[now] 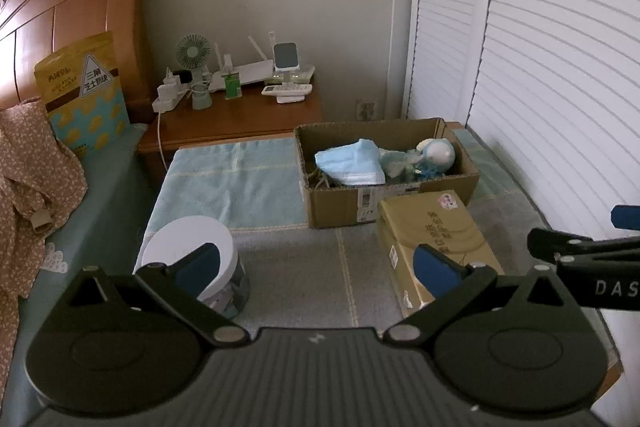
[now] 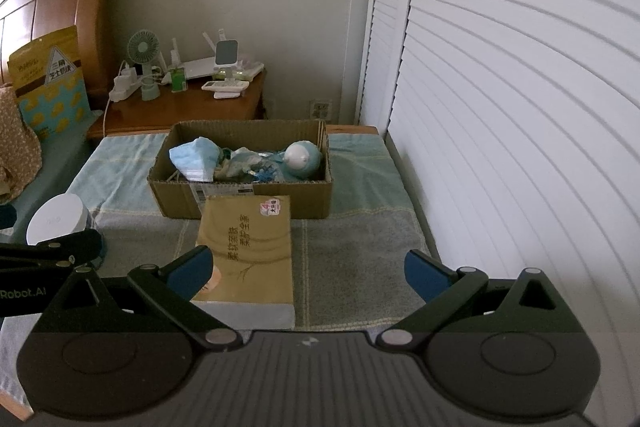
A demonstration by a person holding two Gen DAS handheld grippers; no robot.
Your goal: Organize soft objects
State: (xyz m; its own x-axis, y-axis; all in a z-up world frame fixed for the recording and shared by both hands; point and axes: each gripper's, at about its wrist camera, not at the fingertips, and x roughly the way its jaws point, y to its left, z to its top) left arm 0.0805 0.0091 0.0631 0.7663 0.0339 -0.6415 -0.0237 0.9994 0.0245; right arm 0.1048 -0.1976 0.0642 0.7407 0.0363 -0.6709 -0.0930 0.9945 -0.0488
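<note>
**Both grippers spread and empty above the towel-covered surface**

Left wrist view: the left gripper (image 1: 318, 265) hangs with its blue-padded fingers spread wide, holding nothing. Below them lies a blue and grey checked towel (image 1: 240, 175). On its far part stands an open cardboard box (image 1: 344, 207); inside it, a light blue face mask (image 1: 352, 163) lies at the left and a white and blue plush toy (image 1: 438, 153) at the right, with a tangle of pale fabric between them that is too jumbled to name. Just in front of the box, touching its front wall, lies a tan tissue pack (image 1: 436, 239). A white-lidded round container (image 1: 192, 251) stands at the towel's near left edge, partly behind the left finger. The right gripper (image 1: 580, 247) enters from the right edge.

Right wrist view: the right gripper (image 2: 308, 269) is likewise spread wide and empty. The tissue pack (image 2: 252, 247) lies just ahead of its left finger, the cardboard box (image 2: 240, 199) behind it, with the mask (image 2: 192, 159) and plush toy (image 2: 302, 157) inside. Beyond stands a wooden nightstand (image 2: 188, 111) bearing a small green fan (image 2: 142, 49).
</note>
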